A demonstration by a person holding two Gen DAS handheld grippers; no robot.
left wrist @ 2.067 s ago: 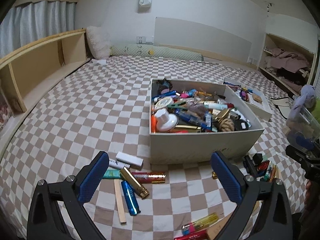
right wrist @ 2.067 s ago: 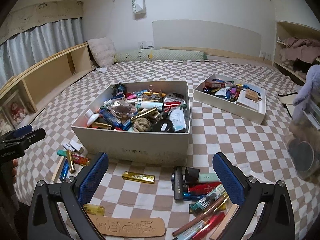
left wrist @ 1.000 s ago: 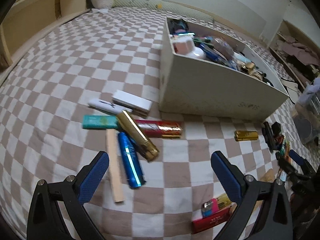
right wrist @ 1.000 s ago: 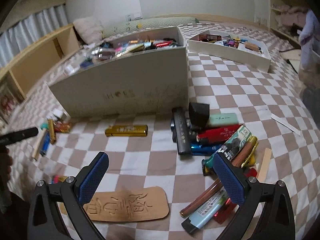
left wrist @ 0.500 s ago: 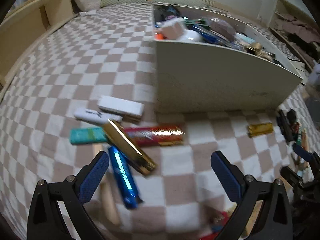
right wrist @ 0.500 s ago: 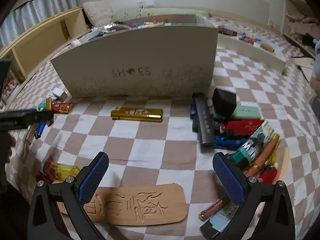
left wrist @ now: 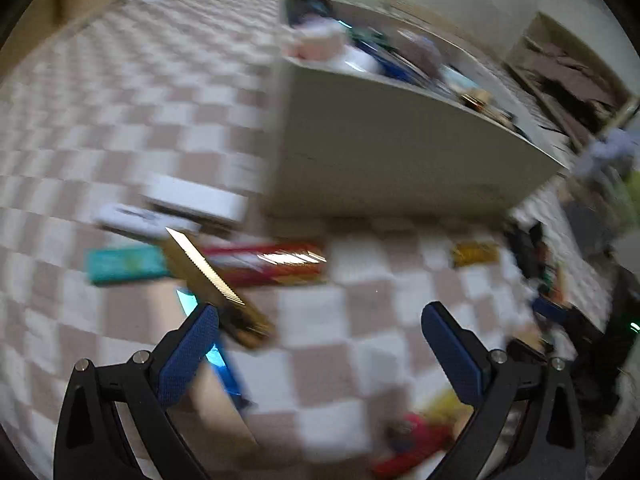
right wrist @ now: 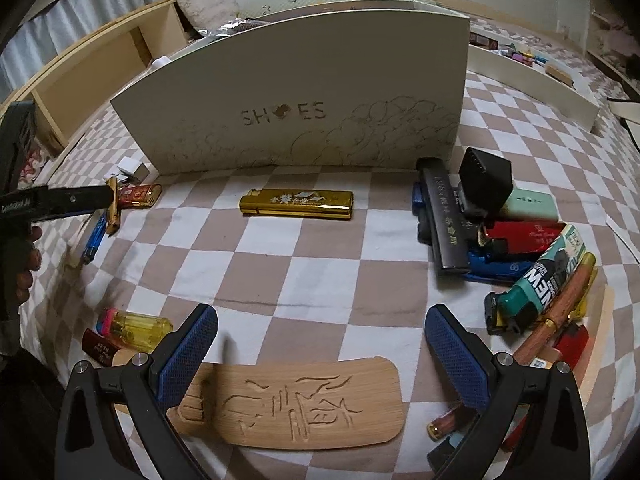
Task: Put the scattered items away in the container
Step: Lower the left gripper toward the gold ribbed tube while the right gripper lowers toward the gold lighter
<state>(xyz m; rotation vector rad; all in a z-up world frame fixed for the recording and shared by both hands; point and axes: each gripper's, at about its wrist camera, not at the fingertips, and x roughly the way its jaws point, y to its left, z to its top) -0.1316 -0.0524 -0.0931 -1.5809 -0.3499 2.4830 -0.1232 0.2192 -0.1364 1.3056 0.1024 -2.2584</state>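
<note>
Clutter is seen scattered on a checkered bedspread in front of a white shoe box marked "SHOES", which serves as the container and is already piled with small items. Left-wrist view is heavily blurred. The left gripper is held low over the bedspread with its blue-padded fingers spread wide, nothing pinched. A gold ribbed lighter is seen just beside the left fingertip, lying across a red tube and a teal packet; contact with the pad cannot be told. A blue lighter lies partly hidden behind that finger. White flat boxes lie near the box's front left corner.

The right gripper is also held open, fingers wide apart and empty, above a carved wooden plaque. A gold lighter lies alone close to the box's front wall. A heap is seen by the box's front right corner: a black bar, a black cube, a mint case, red, blue and green lighters. A yellow lighter lies left of the right gripper. A second shallow tray sits well apart to the right.
</note>
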